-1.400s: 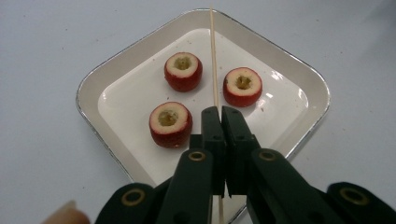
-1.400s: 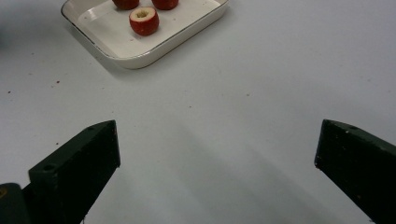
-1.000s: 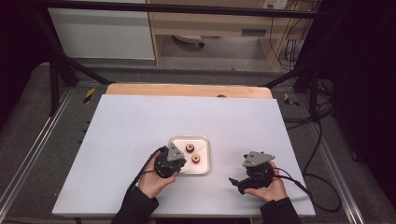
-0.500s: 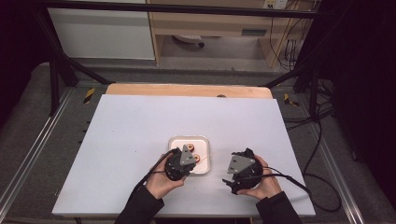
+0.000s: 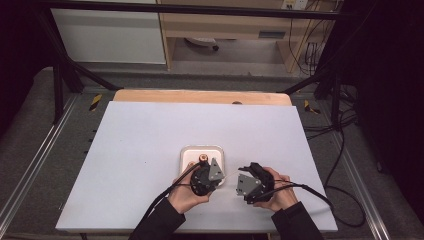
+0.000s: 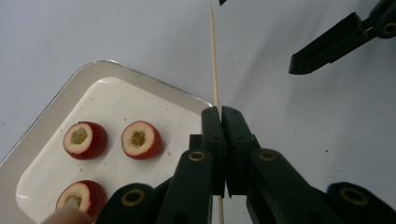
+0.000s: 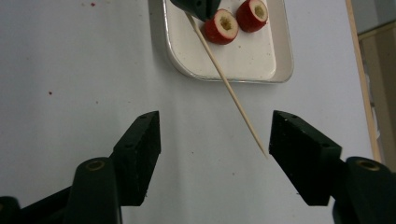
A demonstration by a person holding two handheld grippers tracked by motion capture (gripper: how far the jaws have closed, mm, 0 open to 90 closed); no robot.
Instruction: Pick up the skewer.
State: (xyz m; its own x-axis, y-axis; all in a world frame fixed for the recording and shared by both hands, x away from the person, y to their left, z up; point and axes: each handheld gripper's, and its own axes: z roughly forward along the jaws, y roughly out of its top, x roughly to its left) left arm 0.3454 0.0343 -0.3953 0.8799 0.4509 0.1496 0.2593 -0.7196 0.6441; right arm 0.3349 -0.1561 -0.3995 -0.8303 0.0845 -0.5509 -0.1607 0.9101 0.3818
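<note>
Left gripper view: wooden skewer (image 6: 214, 56), thin, light, brittle, pinched mid-shaft by left gripper (image 6: 222, 114); right gripper (image 7: 215, 135) closing, nothing gripped; tray (image 6: 116, 74) near table's front edge.

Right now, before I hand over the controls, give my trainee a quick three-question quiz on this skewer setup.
1. True or false: the left gripper is shut on the wooden skewer.
2. Multiple choice: in the left gripper view, how many cored red fruit pieces lie in the white tray? A) one B) three C) five
3. Short answer: in the right gripper view, where is the skewer's pointed tip relative to the right gripper?

Key
1. True; its jaws are clamped together on the stick.
2. B.
3. Between the two open jaws, close to one of them; no contact is evident.
</note>
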